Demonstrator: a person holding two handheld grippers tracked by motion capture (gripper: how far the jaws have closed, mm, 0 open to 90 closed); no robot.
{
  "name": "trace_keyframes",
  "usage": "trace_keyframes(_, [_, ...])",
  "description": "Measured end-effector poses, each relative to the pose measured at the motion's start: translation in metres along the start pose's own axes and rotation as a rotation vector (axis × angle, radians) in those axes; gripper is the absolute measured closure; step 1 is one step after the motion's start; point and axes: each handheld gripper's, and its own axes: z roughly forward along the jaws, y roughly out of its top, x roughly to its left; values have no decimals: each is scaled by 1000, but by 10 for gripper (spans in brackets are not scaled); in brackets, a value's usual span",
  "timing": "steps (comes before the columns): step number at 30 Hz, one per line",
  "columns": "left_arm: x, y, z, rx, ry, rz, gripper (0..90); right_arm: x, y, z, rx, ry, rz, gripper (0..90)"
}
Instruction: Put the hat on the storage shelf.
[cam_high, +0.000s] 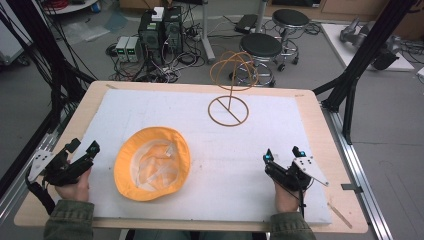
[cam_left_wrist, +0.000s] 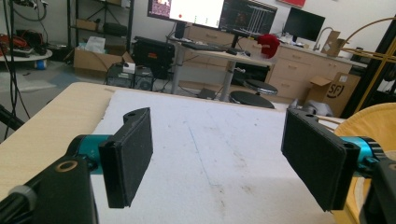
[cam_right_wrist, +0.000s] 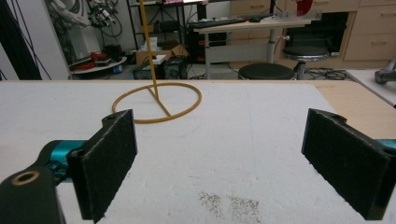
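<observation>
At the near left edge of the table (cam_high: 320, 130), a hand (cam_high: 74, 189) holds the left gripper (cam_high: 83, 147) with its jaws spread apart and nothing between them; it sits over the left border of the white mat (cam_high: 165, 107) that covers most of the table. In the left gripper view the same gripper (cam_left_wrist: 217, 158) shows its two black padded jaws wide apart above bare mat, with a slice of yellow at the right edge.

Just right of that gripper lies the hat (cam_high: 152, 162), yellow, brim up, its pale lining showing inside. It rests on the near left part of the mat, apart from both grippers.

Farther right and toward the far edge stands the wire stand (cam_high: 229, 95): a flat ring with a crossbar on the mat, a thin stem, and a rounded wire dome on top. In the right gripper view the ring and stem of the stand (cam_right_wrist: 158, 102) sit far left of the jaws, well apart from them.

At the near right, a hand (cam_high: 286, 200) holds the right gripper (cam_high: 283, 154), jaws also spread and empty, over the mat's right part. In its own view the gripper (cam_right_wrist: 219, 158) frames bare mat with a small dark speckled smudge (cam_right_wrist: 229, 201) near.
</observation>
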Motion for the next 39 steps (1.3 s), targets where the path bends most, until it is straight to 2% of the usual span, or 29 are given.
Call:
trace_keyframes(10, [0, 1, 0, -1, 2, -3, 252, 0, 0, -1, 1, -2, 5, 92])
trace_keyframes(14, [-1, 1, 0, 2, 1, 8, 253, 0, 0, -1, 2, -3, 5, 92])
trace_keyframes(19, [1, 1, 0, 2, 0, -8, 257, 1, 0, -1, 4, -5, 8, 92])
trace_keyframes(26, [-1, 1, 0, 1, -8, -6, 257, 0, 0, 0, 11, -3, 13, 92])
trace_keyframes(32, [-6, 3, 0, 1, -44, -9, 257, 0, 0, 0, 11, 0, 14, 92])
trace_keyframes(34, [-10, 3, 2, 13, -58, 11, 261, 0, 0, 0, 13, 1, 15, 92])
trace_keyframes(39, [-18, 2, 6, 35, -102, 27, 270, 0, -1, 2, 27, 3, 11, 92])
